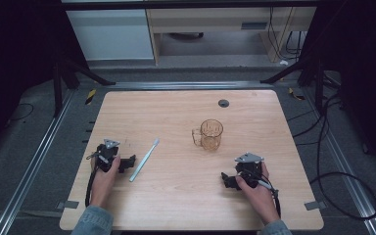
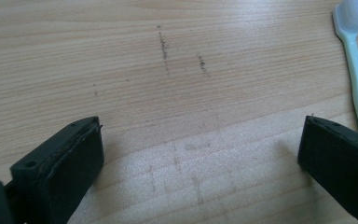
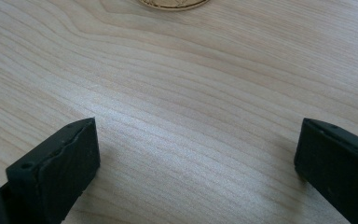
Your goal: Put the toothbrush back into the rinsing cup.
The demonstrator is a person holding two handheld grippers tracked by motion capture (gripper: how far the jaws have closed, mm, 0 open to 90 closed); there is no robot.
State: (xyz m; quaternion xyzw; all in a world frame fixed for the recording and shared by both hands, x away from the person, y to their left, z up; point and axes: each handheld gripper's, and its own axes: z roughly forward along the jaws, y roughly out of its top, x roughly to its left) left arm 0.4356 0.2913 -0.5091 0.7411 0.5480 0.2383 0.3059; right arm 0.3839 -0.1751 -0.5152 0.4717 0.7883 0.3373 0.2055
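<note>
Left gripper (image 1: 129, 162): jaws spread wide, nothing between them, only bare table (image 2: 177, 93). Toothbrush (image 1: 145, 159) lies just beside it, off the right-hand jaw, apart from the pads. Long axis runs diagonally, bristle head at the far end, handle end nearest the left hand; left gripper view cuts off the handle behind the jaw. Right gripper (image 1: 226, 179): jaws also spread, empty, resting low. Mug (image 1: 209, 134) stands upright beyond it, handle facing left; only its base rim is caught in the right gripper view.

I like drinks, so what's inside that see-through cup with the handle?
The clear amber plastic mug looks empty: the light wooden table shows through its wall. A thin film at its bottom would be too small to tell.
</note>
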